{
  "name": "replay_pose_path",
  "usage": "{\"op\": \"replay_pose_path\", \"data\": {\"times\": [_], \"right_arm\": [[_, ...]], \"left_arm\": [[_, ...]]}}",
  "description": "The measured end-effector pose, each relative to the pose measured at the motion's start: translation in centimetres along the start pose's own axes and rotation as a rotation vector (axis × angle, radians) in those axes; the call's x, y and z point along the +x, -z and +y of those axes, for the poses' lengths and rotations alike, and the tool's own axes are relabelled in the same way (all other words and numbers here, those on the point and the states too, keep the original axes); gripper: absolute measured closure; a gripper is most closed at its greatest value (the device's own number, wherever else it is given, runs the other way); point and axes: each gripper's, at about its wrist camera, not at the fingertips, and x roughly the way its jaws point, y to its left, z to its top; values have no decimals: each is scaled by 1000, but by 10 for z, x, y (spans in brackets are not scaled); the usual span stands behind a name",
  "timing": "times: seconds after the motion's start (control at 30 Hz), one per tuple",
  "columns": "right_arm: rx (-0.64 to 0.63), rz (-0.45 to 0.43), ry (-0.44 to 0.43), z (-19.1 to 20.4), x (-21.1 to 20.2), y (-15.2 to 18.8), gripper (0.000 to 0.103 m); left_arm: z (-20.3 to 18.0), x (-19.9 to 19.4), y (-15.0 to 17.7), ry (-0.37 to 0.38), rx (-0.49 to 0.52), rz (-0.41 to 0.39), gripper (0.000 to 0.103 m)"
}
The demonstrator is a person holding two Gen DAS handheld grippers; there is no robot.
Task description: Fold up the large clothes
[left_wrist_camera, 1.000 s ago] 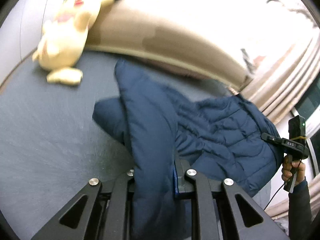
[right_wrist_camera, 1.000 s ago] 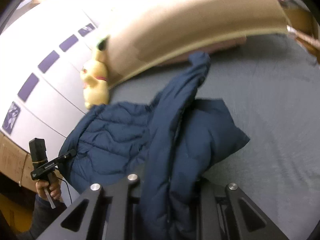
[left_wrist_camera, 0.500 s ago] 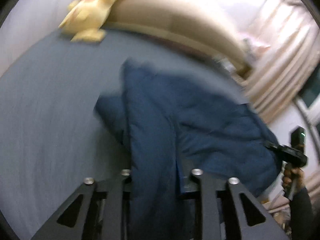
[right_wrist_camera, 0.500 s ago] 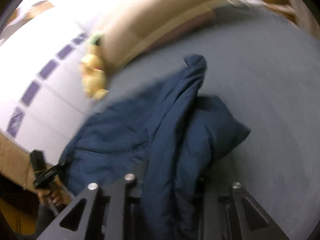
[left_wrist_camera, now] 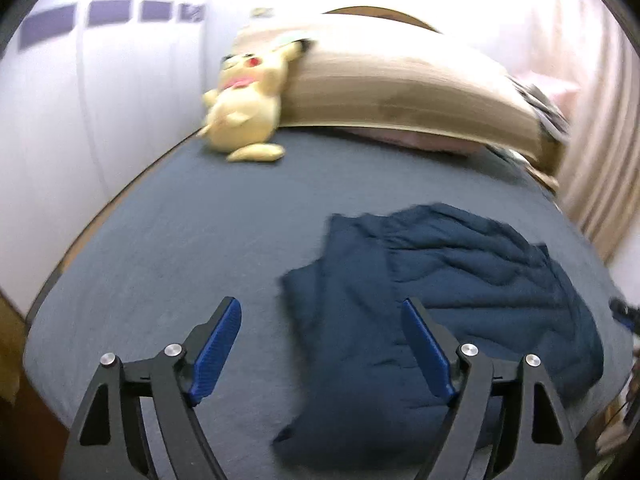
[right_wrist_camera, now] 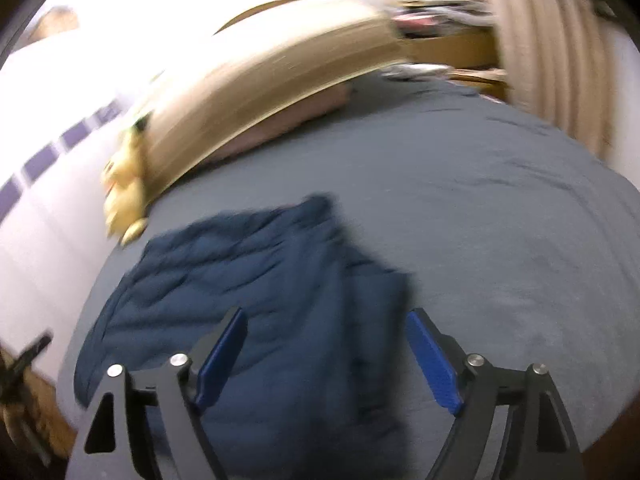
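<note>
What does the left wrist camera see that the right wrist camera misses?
Only the left view shows the plush toy whole, face included, and the left gripper, open. Only the right view shows the cluttered shelf and the right gripper, open; its jaws have just been opening, as have the left's. Both show the jacket lying on the bed, the headboard and curtain.

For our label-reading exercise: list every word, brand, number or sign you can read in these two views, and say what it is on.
None can be read.
Purple patches on the white wall: blurred, no letters to make out.
Jacket, stuffed toy, bed sheet: no print shows.
</note>
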Motion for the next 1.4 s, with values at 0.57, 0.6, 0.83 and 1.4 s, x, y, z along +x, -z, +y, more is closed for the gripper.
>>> {"op": "replay_pose_path", "data": {"times": [0.57, 0.6, 0.83, 1.4], "right_arm": [[-197, 201, 51, 106, 149, -84, 19], [-217, 209, 58, 113, 159, -86, 19], [-339, 258, 202, 149, 236, -86, 18], [-163, 76, 104, 93, 127, -86, 0]], "left_arm": [[-92, 112, -67, 9, 114, 97, 21], [-99, 126, -73, -20, 131, 107, 21], [-125, 208, -77, -115, 227, 223, 20], [-63, 115, -63, -83, 66, 84, 16]]}}
